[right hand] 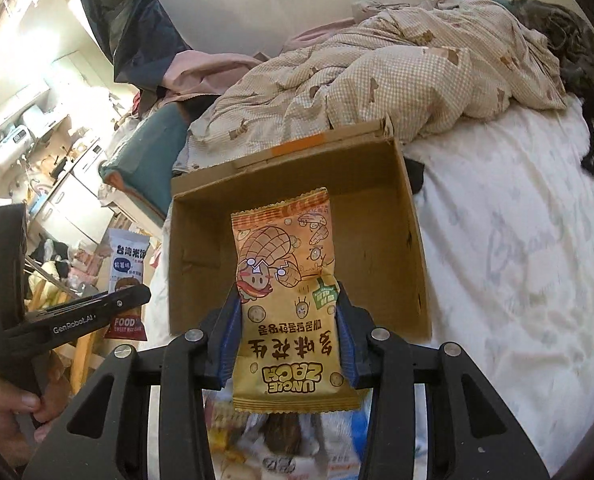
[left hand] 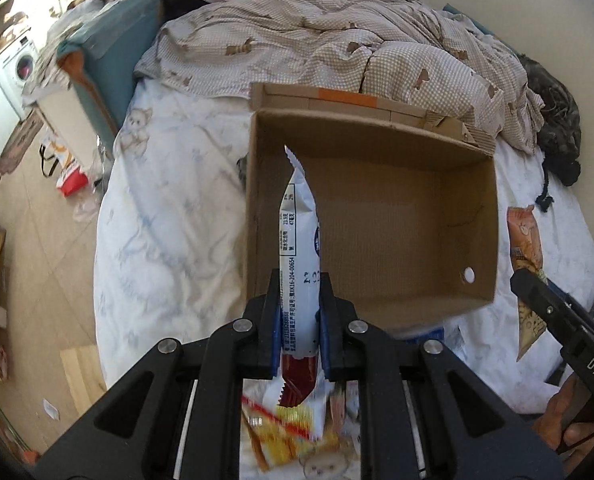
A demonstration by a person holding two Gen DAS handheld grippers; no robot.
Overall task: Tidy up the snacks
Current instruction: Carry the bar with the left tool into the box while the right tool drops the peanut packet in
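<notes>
An open, empty cardboard box [left hand: 401, 216] lies on the white bedsheet; it also shows in the right wrist view [right hand: 381, 216]. My left gripper [left hand: 300, 284] is shut on a white and blue rice-cake packet [left hand: 299, 236], held upright over the box's near left corner. The same packet shows in the right wrist view [right hand: 127, 264]. My right gripper [right hand: 289, 296] is shut on an orange peanut packet [right hand: 289, 304], held above the box's near edge. That packet also appears at the right in the left wrist view [left hand: 525, 236].
More snack packets [left hand: 293, 428] lie on the sheet under the grippers. A checked beige quilt [left hand: 337, 44] is heaped behind the box. A dark fringed cloth [left hand: 557, 120] lies at the far right. The bed edge and wooden floor [left hand: 37, 220] are on the left.
</notes>
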